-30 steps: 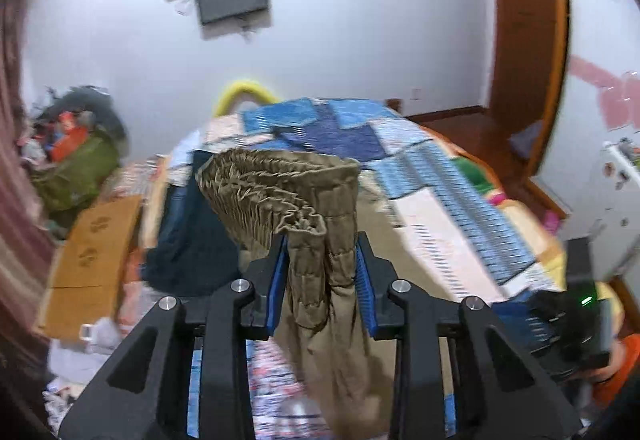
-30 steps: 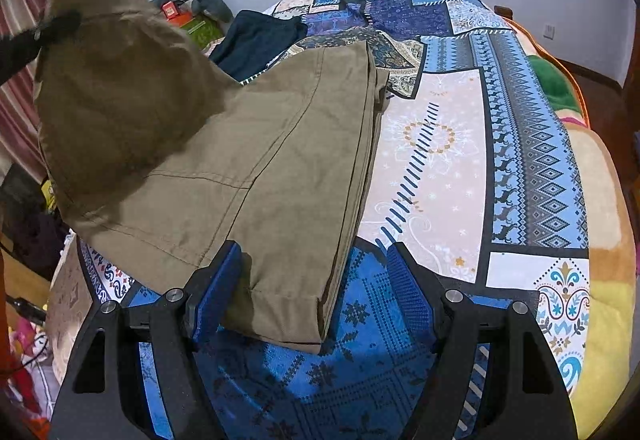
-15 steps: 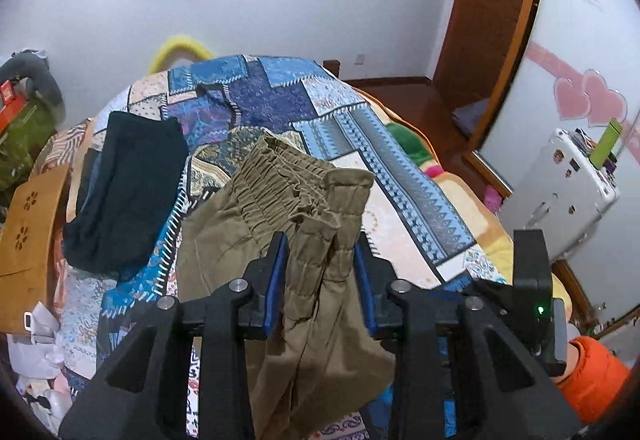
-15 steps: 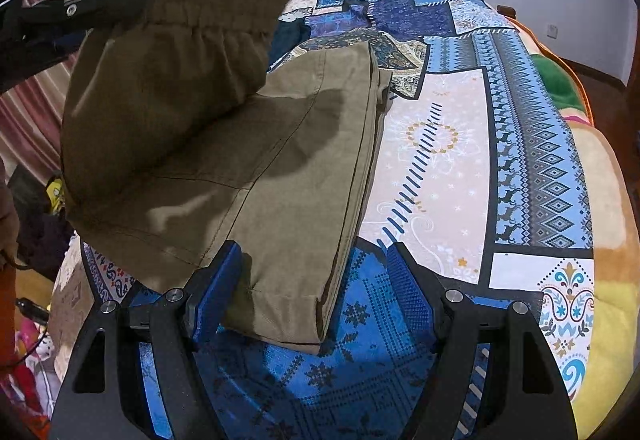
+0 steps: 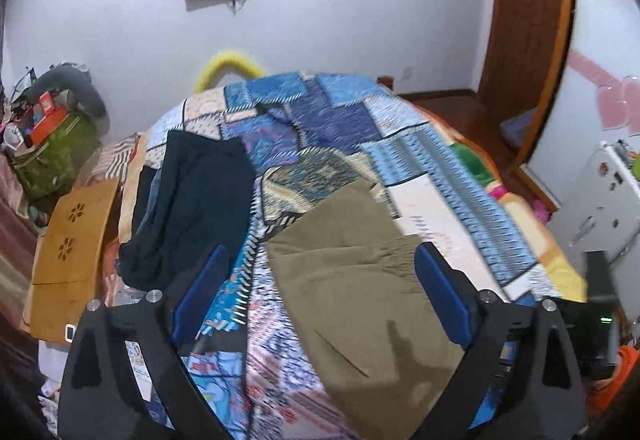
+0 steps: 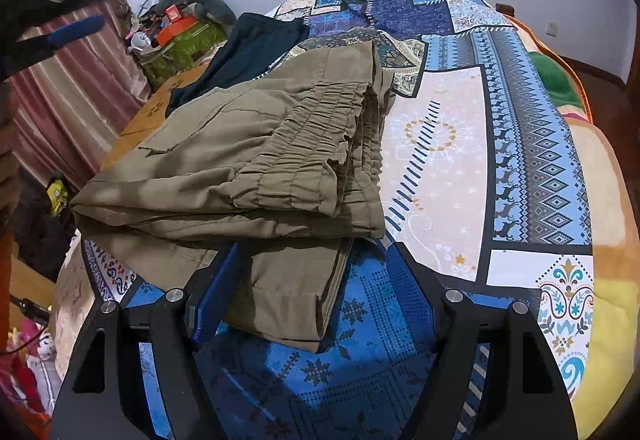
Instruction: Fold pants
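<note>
Pants [image 6: 256, 159] released half a second ago, now folded at frame centre on quilt [image 6: 532, 159] (waistband on top). Left gripper [image 5: 320, 292] spread empty, right gripper [image 6: 316, 288] likewise open, straddling hem. Fold nearly finished.

Matt khaki cloth pants [image 6: 256, 159] lie on a smooth printed cloth bedspread [image 6: 520, 143].

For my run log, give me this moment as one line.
task: fold pants | left claw: open, empty | right claw: open, over hem | khaki pants: folded, waistband on top, on quilt
</note>
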Motion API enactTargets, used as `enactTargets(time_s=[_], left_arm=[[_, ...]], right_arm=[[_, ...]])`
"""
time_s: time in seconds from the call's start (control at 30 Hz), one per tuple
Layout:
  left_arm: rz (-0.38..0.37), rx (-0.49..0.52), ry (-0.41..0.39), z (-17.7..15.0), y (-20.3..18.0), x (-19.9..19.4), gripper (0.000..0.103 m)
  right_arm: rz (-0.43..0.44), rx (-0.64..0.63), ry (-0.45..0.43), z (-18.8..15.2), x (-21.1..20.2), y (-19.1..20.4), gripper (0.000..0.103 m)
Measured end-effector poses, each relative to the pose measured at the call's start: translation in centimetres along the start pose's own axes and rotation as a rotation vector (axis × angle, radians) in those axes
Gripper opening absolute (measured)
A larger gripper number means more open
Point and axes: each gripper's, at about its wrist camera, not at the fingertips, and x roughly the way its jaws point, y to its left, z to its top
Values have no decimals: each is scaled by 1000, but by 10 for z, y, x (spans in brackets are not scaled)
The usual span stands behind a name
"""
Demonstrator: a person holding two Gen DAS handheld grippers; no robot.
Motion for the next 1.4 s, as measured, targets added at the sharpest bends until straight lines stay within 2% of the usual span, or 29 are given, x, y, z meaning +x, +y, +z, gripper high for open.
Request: enactTargets(time_s=[0.2,0.4,0.47,0.57,0.63,0.77,0.9,1.17,1.3,1.4], left_arm=[[26,-23,158,15,31,78,96],[9,-52,323,19,48,159,96],[6,-50,371,15,48,182,96],[-56,-52,503,-1,45,219,96],[-65,-47,566,-14,41,232,97],[-21,61,507,-28,31,217,102],[-6,103,493,-40,29,191,103],[-5,74,435,-73,38,116,103],[-41,60,407,-94,32,83,103],[-34,46,375,-107,26,59,103]], right_arm=[[-8,14,-5,0,-6,-3,71],[-27,19,3,2,-5,-8,71],[-34,24,5,3,-4,-10,71],[-45,33,9,4,-3,-14,71],[-53,39,13,4,-3,-17,71],[-65,38,13,7,-6,-18,71],[-81,20,0,9,-14,-18,71],[-132,-15,-49,9,-40,-11,71],[-122,-22,-88,11,-55,-2,71],[-128,-46,-122,13,-64,9,71]])
